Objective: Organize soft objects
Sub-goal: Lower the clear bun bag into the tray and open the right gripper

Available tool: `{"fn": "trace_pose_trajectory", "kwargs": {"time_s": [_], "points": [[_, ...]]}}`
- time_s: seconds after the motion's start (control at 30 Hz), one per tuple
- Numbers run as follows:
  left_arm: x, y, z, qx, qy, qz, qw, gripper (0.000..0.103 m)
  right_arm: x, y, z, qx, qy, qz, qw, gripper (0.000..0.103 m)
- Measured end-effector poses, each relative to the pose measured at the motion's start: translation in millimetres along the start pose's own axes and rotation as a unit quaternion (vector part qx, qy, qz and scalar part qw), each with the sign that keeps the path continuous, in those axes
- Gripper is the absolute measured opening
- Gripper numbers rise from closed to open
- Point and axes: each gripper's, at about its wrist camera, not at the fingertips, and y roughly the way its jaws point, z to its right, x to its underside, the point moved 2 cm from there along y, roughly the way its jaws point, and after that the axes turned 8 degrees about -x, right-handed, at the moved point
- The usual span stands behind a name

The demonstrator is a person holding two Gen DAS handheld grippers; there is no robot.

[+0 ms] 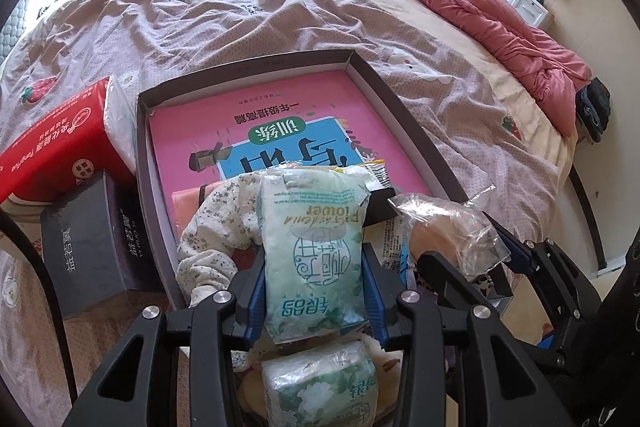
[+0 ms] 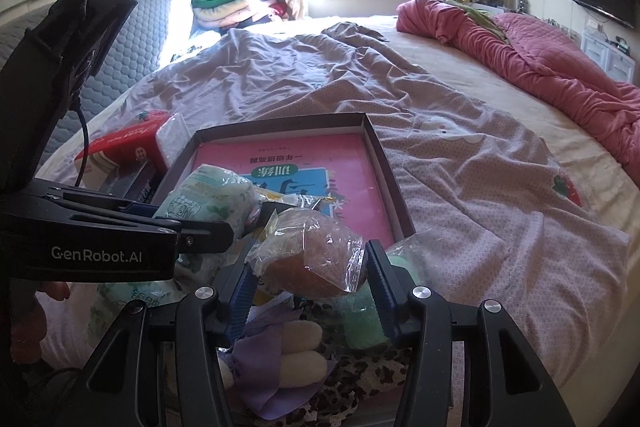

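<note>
1. Jaws of the left gripper (image 1: 314, 291) stand part-way closed, their blue pads pressed on both sides of a pale green plastic tissue pack (image 1: 314, 255) printed with a round seal. The pack stands upright between the fingers, its top end over the near edge of the shallow dark cardboard box (image 1: 256, 67).

2. Left of that box lie a red paper-tissue pack (image 1: 60, 143) and a dark grey tissue carton (image 1: 92, 247), both close against the box's left wall, so there is little room on that side.

3. Inside the box a pink workbook with a blue panel (image 1: 256, 131) covers the floor. A cream floral cloth (image 1: 216, 227) and an orange item lie at the near end. The far half of the box is open.

4. A second green tissue pack (image 1: 320, 383) lies below the held one, in front of the left gripper's body.

5. Jaws of the right gripper (image 2: 308, 275) are about half spread, pinching a round brownish bun in crinkled clear wrap (image 2: 316, 255) just before the near right corner of the box.

6. Beneath it lie a purple cloth with cream plush pieces (image 2: 296, 351), a mint-green item (image 2: 360, 319) and a leopard-print fabric (image 2: 360, 379).

7. Right of the box the grey-pink strawberry-print bedsheet (image 2: 500, 195) is bare and wrinkled as far as the bunched pink quilt (image 2: 560, 67) along the far right edge.
</note>
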Motion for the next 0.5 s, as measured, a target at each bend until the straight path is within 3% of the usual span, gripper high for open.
{"fn": "trace_pose_trajectory", "kwargs": {"time_s": [0.5], "points": [[0.8, 0.6, -0.3, -0.001, -0.001, 0.0, 1.0, 0.042, 5.0, 4.6, -3.0, 0.009, -0.014, -0.007, 1.0, 0.055]]}}
